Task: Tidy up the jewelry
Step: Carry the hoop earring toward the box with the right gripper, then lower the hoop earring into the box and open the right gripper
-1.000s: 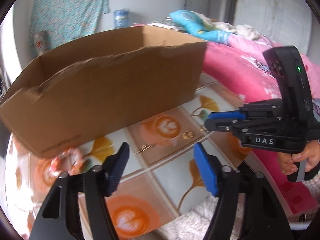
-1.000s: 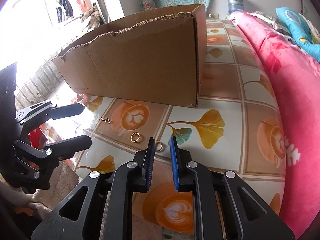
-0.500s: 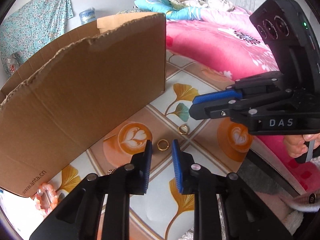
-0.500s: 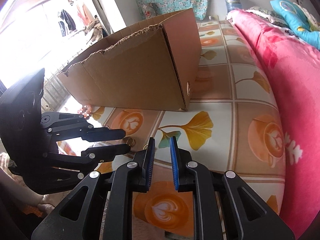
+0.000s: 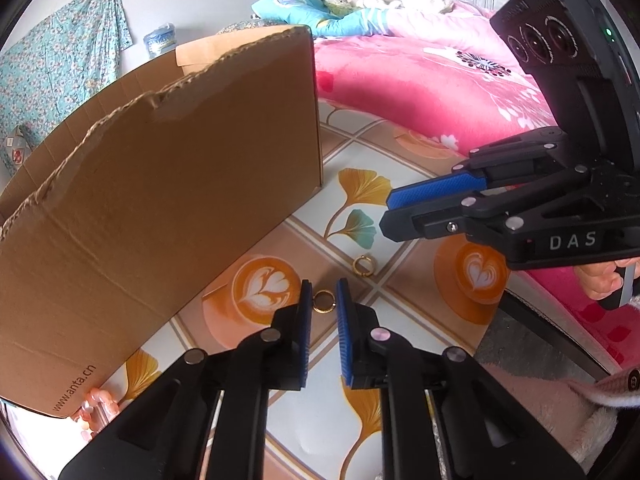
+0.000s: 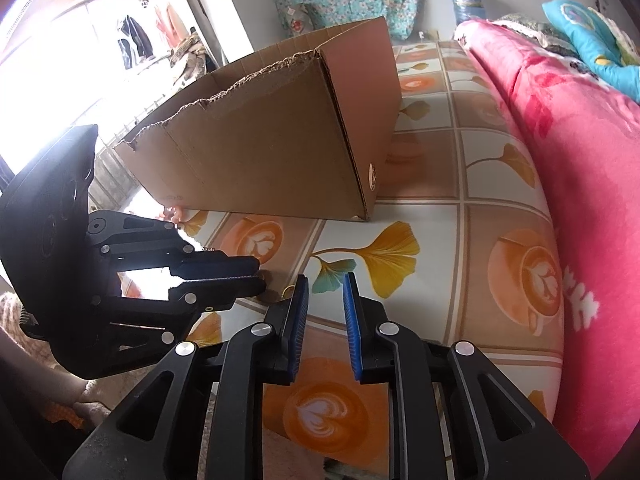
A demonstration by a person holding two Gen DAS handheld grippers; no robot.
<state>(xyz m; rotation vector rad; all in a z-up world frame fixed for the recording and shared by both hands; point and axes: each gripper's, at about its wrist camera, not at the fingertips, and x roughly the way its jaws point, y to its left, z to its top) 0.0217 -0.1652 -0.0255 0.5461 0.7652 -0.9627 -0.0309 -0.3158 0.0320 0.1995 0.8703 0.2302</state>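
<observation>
A small gold ring (image 5: 324, 301) lies on the patterned cloth (image 5: 404, 320), between the tips of my left gripper (image 5: 324, 294). The jaws are closing and the blue pads touch the ring's sides. In the right wrist view the left gripper (image 6: 260, 276) reaches in from the left. A second gold ring (image 5: 363, 266) lies just beyond, below my right gripper (image 5: 386, 212). In its own view the right gripper (image 6: 325, 290) has its jaws opening with nothing between them, and that second ring (image 6: 287, 290) peeks out beside its left finger.
A large cardboard box (image 5: 160, 200) with a torn top edge stands behind the rings. A pink beaded bracelet (image 5: 94, 404) lies at its near left corner. A pink blanket (image 6: 580, 160) borders the cloth on the right. A hand (image 5: 600, 276) holds the right gripper.
My left gripper swung right from the box front to the ring, and its jaws narrowed from wide apart to the ring's sides. The right jaws parted slightly.
</observation>
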